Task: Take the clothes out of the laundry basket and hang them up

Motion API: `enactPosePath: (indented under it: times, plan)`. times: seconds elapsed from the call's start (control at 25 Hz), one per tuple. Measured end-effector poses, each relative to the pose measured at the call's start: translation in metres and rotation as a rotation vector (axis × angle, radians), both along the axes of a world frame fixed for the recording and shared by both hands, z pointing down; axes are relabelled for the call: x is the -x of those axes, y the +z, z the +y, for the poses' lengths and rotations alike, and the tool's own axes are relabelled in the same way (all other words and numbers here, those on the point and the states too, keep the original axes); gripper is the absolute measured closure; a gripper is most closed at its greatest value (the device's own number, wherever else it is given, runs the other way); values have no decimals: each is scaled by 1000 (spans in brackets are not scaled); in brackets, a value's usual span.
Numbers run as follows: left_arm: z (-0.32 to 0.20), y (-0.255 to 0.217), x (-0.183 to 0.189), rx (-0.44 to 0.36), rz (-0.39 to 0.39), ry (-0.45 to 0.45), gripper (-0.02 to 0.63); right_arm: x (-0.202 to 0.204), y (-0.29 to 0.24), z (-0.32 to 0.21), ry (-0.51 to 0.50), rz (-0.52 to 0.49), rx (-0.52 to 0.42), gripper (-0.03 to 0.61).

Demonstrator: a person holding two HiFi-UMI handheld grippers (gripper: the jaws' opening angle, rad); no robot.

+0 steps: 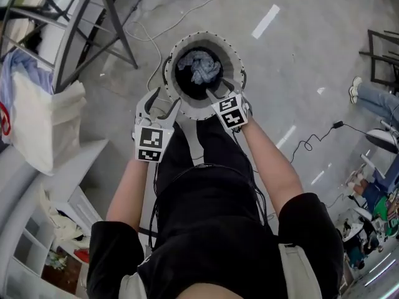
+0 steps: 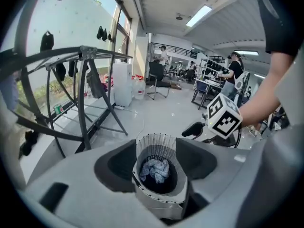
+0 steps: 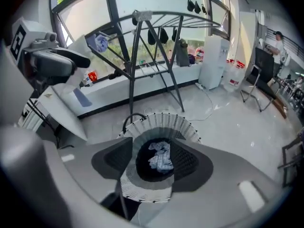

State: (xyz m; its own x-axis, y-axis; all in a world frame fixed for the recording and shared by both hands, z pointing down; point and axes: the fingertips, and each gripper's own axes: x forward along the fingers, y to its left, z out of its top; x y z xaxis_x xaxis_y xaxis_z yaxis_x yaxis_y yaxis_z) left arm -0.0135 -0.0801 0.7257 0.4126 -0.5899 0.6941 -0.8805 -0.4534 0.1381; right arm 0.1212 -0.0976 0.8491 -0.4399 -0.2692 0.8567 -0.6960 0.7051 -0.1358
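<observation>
Daylight is pouring through tall windows (image 3: pixel 161 1) along one wall, and strip lights (image 2: pixel 198 15) are glowing on the white ceiling (image 2: pixel 161 4). The pale grey floor (image 1: pixel 299 55) is shining with their reflections. A black cable (image 1: pixel 336 125) is trailing across it, and a chair (image 2: pixel 156 74) is standing further back near desks (image 2: pixel 204 87).

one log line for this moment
left gripper: open, empty | right gripper: open, empty | both: at laundry basket rim | cloth: inside, ungrasped

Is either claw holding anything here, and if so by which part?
Nothing is held. The left claw and right claw are both open above the laundry basket, and the crumpled blue-grey cloth lies loose inside it, untouched.
</observation>
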Motion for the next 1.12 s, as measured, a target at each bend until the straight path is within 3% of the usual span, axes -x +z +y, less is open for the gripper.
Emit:
enactPosePath:
  times: [0.28, 0.6, 0.76, 0.92, 1.12]
  plan:
    - [-7, 107, 33, 37, -3, -85, 356, 13, 156, -34, -40, 119, 51, 339]
    - [-4, 203, 46, 104, 24, -156, 362, -4, 329, -26, -55, 271, 113, 359]
    - [13, 240, 36, 154, 32, -153, 362, -10, 387, -25, -81, 305, 111, 359]
    - [28, 266, 31, 189, 32, -167, 365, -3, 430, -29, -178, 348, 55, 364]
    - [36, 288, 26, 209, 39, -199, 368, -8, 481, -20, -255, 413, 90, 368]
